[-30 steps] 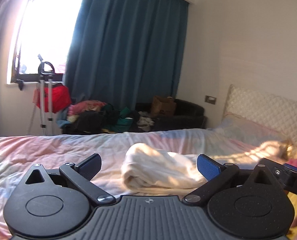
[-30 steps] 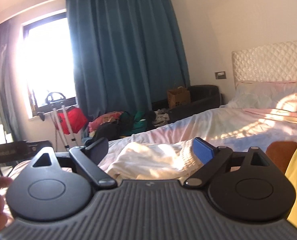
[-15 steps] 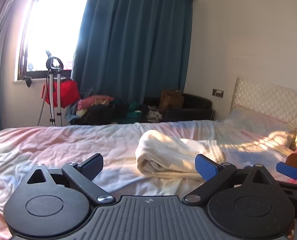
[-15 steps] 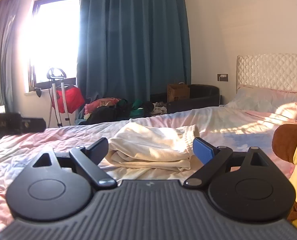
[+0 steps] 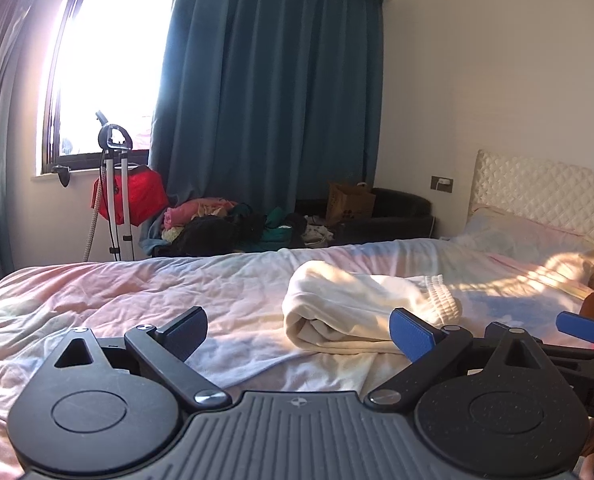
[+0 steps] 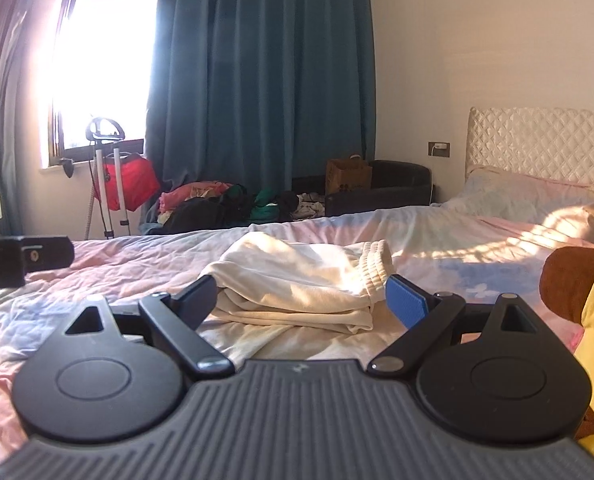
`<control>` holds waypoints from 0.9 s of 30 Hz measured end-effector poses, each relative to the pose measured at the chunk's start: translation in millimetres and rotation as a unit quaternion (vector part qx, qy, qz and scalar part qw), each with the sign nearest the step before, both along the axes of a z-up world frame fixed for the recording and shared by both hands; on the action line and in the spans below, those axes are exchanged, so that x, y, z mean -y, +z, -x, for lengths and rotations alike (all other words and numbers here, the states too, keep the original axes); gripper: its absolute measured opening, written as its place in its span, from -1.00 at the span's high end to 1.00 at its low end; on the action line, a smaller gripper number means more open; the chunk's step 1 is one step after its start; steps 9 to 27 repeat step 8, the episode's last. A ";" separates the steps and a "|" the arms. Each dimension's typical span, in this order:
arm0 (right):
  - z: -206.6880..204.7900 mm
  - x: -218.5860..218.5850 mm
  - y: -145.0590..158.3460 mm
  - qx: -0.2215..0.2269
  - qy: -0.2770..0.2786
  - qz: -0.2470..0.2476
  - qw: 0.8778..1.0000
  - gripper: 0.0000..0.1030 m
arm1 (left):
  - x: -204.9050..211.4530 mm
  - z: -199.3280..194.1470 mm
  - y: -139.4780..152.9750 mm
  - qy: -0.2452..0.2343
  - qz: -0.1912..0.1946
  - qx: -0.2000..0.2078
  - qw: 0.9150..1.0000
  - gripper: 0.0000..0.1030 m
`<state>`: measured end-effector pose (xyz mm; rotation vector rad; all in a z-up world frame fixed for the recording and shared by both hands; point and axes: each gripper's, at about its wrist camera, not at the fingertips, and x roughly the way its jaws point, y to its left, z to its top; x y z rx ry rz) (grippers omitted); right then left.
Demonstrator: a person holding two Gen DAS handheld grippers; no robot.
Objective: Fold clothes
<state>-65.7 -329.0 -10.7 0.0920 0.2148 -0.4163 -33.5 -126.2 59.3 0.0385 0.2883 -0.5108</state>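
Note:
A cream garment (image 5: 361, 308) lies folded into a thick bundle on the pastel bedsheet (image 5: 137, 300); it also shows in the right wrist view (image 6: 297, 280), its ribbed waistband to the right. My left gripper (image 5: 299, 330) is open and empty, held back from the bundle, which lies ahead and slightly right. My right gripper (image 6: 301, 296) is open and empty, its fingers either side of the bundle's near edge without touching it. The right gripper's blue fingertip (image 5: 581, 326) shows at the left wrist view's right edge.
A pillow (image 6: 529, 200) and quilted headboard (image 6: 545, 140) are at the right. A brown and yellow plush toy (image 6: 573, 288) lies at the right edge. A heap of clothes (image 6: 225, 204), a red bag on a stand (image 6: 125, 188) and a dark armchair (image 6: 381, 192) stand beyond the bed.
Both grippers have pulled back and risen from the bundle, both open throughout. The garment stays folded on the bed.

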 end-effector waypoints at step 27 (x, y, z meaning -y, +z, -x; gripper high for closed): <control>-0.3 2.8 0.3 -0.009 -0.001 -0.014 1.000 -0.80 | 0.8 3.3 -1.5 0.000 -0.007 0.002 1.000 -0.92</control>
